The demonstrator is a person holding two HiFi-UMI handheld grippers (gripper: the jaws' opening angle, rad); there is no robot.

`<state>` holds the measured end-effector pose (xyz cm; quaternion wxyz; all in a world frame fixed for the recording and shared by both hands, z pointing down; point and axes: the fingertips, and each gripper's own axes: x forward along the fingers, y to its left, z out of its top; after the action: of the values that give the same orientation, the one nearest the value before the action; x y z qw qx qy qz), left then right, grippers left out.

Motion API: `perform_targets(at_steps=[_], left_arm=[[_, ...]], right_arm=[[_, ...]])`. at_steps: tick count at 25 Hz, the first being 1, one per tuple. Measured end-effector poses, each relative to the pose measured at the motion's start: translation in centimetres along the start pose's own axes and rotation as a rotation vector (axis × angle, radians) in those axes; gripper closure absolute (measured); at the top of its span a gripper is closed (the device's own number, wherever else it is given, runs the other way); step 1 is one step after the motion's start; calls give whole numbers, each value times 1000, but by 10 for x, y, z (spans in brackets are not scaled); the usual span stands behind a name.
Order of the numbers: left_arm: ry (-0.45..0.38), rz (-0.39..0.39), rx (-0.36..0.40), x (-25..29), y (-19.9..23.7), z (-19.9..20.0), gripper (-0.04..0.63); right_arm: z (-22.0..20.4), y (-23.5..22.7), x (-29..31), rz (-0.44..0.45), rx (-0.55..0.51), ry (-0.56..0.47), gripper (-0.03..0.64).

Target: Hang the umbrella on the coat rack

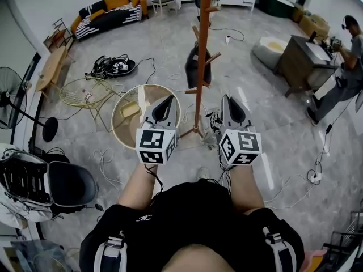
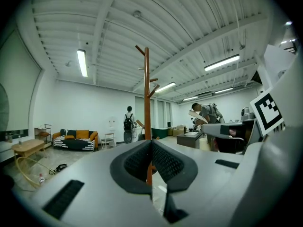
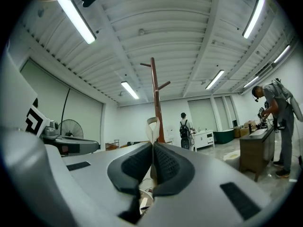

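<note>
The right gripper point(image 3: 152, 145) had its jaws pressed together on a cream fabric strap loop point(image 3: 152, 126), which stuck up above the pads. This appeared to be the umbrella's strap. The rest of the umbrella lay under the gripper and could not be made out. The left gripper point(image 2: 151, 143) had its jaws together with nothing between them. Both grippers were held level, side by side, pointing at the tall brown wooden coat rack point(image 1: 199, 103). The rack stood on the grey marbled floor point(image 1: 266, 112) just ahead, between the two gripper tips. A round pale side table point(image 1: 126, 130) stood on the floor below the left gripper.
</note>
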<state>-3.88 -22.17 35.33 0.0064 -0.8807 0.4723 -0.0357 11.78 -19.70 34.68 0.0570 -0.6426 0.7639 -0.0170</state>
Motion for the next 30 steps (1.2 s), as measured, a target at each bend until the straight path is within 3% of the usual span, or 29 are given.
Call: perform_targets(at_steps=[6, 15, 23, 30], left_arm=[[47, 25, -9, 84, 3, 4, 578], [129, 75, -21, 163, 12, -37, 578], [158, 55, -18, 178, 29, -58, 578], [166, 86, -16, 168, 39, -74, 578]], right_arm=[[-8, -49, 70, 69, -2, 58, 598], [-71, -102, 135, 147, 21, 171, 598], [-127, -93, 158, 184, 52, 242, 598], [-180, -91, 156, 198, 61, 323, 598]])
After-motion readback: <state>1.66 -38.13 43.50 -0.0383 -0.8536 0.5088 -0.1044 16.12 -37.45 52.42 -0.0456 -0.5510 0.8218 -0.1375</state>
